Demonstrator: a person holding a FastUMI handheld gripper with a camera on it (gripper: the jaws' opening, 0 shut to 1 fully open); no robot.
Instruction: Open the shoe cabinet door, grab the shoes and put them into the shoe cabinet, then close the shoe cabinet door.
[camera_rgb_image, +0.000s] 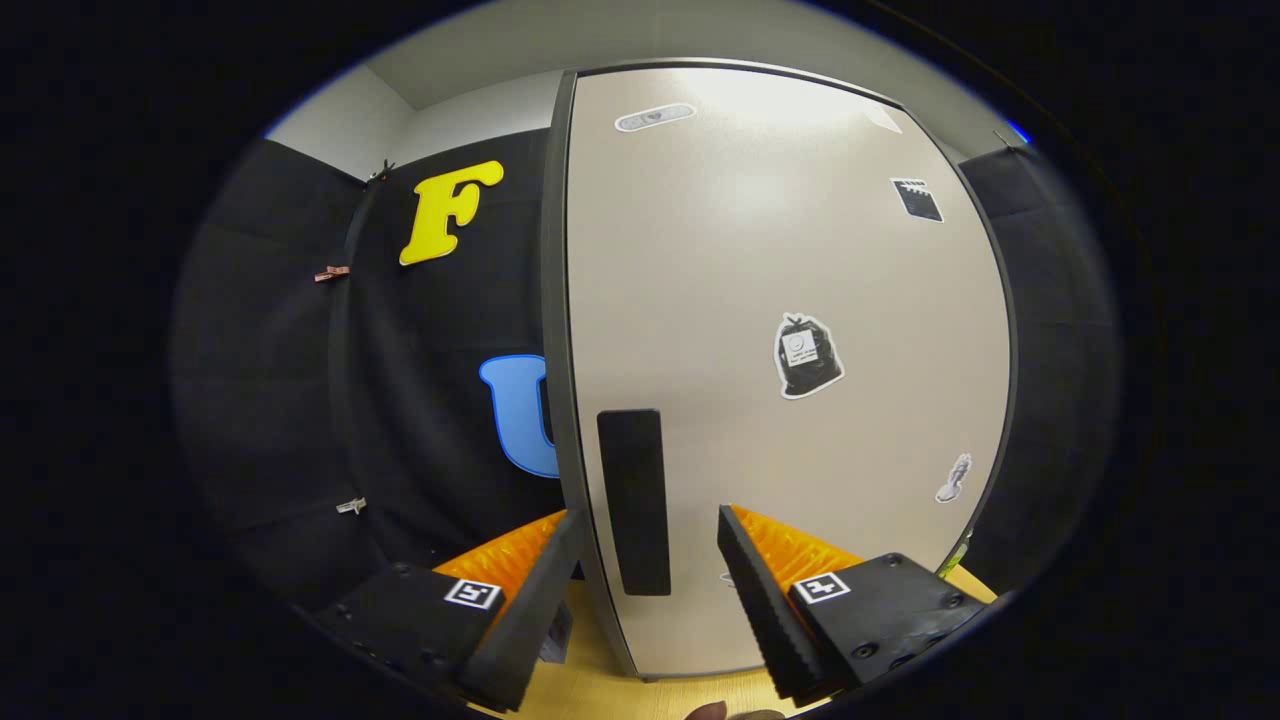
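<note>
The hand-held two-finger gripper (645, 525) has black, wedge-shaped fingers (765, 600) whose inner pads are cut with fine ridges. Behind each pad sits a bright orange ribbed plastic backing (795, 550). Each finger is mounted on a matte black block (885, 605) fixed with dark round-headed screws and carrying a small white square tag printed with a black pattern (822, 587), possibly a tracking marker.

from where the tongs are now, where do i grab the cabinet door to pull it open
Grip the black handle, a tall upright strip beside the cabinet door's free edge. Come straight on: the open tongs already straddle it and that edge, so closing pinches both.
</note>
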